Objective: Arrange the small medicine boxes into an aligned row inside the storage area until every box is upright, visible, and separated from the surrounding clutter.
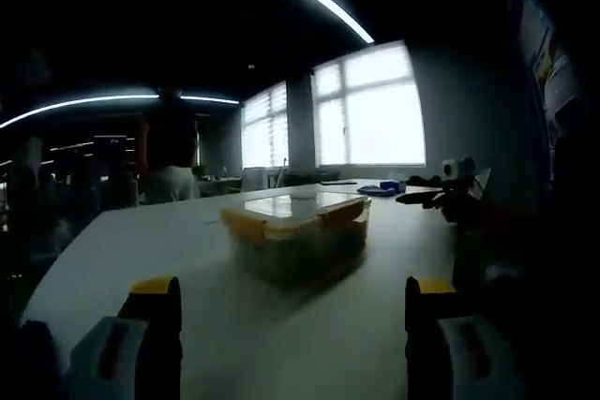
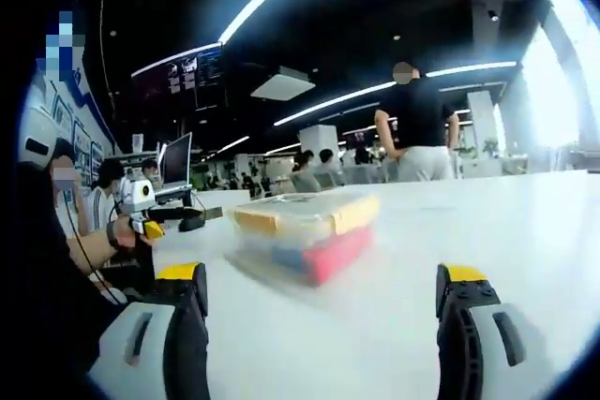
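A clear plastic storage box with a lid and yellow clips [image 1: 302,229] sits shut on the white table [image 1: 141,241]. In the right gripper view the same box [image 2: 305,231] shows red and blue contents through its wall; single medicine boxes cannot be made out. My left gripper [image 1: 292,325] is open, its yellow-tipped jaws wide apart, short of the box. My right gripper [image 2: 319,311] is open too, with nothing between its jaws, facing the box from the other side. The left gripper [image 2: 150,217] also appears at the left of the right gripper view, held by a hand.
The white table stretches wide around the box. Small blue and dark items [image 1: 384,189] lie at its far end by the bright windows [image 1: 370,110]. A person [image 2: 417,124] stands behind the table; others sit at desks [image 2: 309,170] and at the left [image 2: 103,199].
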Motion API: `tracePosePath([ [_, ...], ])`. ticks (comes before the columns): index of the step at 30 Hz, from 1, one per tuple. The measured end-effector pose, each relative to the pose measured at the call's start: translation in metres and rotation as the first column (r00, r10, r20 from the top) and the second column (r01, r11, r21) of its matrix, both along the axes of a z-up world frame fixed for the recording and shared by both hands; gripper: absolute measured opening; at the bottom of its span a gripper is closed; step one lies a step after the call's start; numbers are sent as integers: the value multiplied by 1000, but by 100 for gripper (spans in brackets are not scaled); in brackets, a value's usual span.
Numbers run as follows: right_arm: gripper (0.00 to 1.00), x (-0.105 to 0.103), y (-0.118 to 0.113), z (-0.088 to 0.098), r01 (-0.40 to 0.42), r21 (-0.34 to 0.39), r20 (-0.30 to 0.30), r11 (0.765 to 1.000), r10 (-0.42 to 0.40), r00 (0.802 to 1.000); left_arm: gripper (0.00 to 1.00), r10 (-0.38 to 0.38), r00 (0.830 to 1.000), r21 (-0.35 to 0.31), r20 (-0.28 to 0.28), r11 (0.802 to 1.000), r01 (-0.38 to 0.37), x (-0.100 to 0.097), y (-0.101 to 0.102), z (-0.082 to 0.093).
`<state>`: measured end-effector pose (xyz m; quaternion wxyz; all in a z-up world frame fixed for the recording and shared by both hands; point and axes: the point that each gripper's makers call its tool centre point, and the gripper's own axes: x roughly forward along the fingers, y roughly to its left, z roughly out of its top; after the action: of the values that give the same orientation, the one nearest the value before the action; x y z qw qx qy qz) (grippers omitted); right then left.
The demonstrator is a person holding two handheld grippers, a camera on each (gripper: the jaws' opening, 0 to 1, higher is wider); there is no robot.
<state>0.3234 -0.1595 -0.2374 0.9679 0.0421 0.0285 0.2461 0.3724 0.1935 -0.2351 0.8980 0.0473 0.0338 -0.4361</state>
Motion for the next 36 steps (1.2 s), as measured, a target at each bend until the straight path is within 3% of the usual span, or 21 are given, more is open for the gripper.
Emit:
tracePosePath([
  [12, 100, -34, -23, 22, 35, -75, 55, 997, -31, 998, 99, 49, 999, 1, 11, 999, -49, -21, 27, 20],
  [23, 100, -30, -21, 18, 32, -67, 42, 997, -29, 999, 98, 50, 998, -7, 24, 999, -50, -21, 26, 27],
  [36, 100, -29, -19, 14, 28, -63, 29, 998, -26, 999, 97, 36, 999, 5, 16, 999, -36, -24, 19, 23],
])
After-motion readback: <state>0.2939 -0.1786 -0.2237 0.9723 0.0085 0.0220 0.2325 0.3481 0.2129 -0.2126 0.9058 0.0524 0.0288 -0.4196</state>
